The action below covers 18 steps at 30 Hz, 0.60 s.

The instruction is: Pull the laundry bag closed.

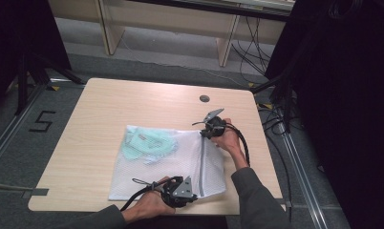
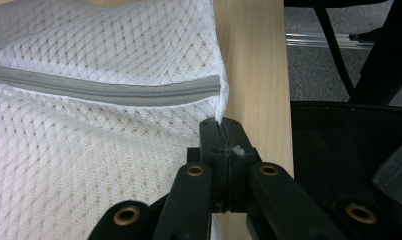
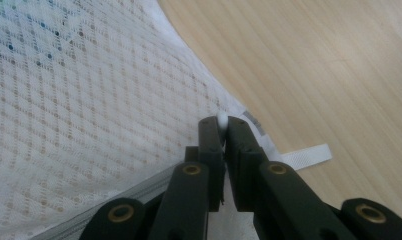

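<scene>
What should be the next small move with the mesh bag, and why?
Probably draw the right tool slowly along the zipper toward the left tool. Both tools are shut on the white mesh bag at opposite ends of the zipper line, the right one on a small white piece, likely the pull, with the green cloth inside.

White mesh bag, woven in a fine diamond pattern, with a grey zip running across it. Inside shows a pale mint-green garment with small dark dots. Pale wood-grain table, black grippers with brass-coloured rivets, grey sleeve.
</scene>
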Tool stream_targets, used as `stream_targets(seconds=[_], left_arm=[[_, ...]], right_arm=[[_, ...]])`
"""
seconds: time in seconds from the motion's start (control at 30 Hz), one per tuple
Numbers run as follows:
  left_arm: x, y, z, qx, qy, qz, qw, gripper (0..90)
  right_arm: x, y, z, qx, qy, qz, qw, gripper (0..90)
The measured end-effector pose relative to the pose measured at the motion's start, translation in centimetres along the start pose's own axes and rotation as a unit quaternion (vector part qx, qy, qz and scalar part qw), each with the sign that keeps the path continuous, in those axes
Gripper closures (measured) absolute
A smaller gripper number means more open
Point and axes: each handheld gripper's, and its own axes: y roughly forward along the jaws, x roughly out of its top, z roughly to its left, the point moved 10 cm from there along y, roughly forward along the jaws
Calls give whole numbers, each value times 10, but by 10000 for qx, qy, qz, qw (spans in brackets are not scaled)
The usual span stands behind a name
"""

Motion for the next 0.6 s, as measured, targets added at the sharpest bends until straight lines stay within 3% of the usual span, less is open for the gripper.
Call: stream_targets(seconds=[0.07,0.1,0.17,0.2,0.33,0.43,0.47,0.5,0.6], left_arm=[[2,1,0,14,-150,-109,9998,890],[2,1,0,6,-73,-92,9999,889],[2,2,0,34,-132,-97,9999,886],[2,2,0,10,-141,-90,9999,884],[3,2,1,-29,-217,-104,9997,865],[4,0,2,-65,-326,-124,9994,804],[5,0,3,-68,-363,-161,9992,799],[6,-1,4,-80,-380,-174,9991,802],[8,-5,8,-47,-425,-228,9988,786]], right_arm=[[0,0,-1,-63,26,11,10000,866],[0,0,-1,-74,68,37,9999,866],[0,1,-1,-55,-6,25,10000,866],[-1,0,0,-53,105,50,9999,865],[-1,1,-1,-41,88,60,9999,837],[-1,-2,-3,-162,401,72,9990,756],[-1,-3,-1,-138,442,84,9989,748],[0,-5,-3,-163,326,46,9993,750],[5,-10,0,-66,501,-146,9986,717]])
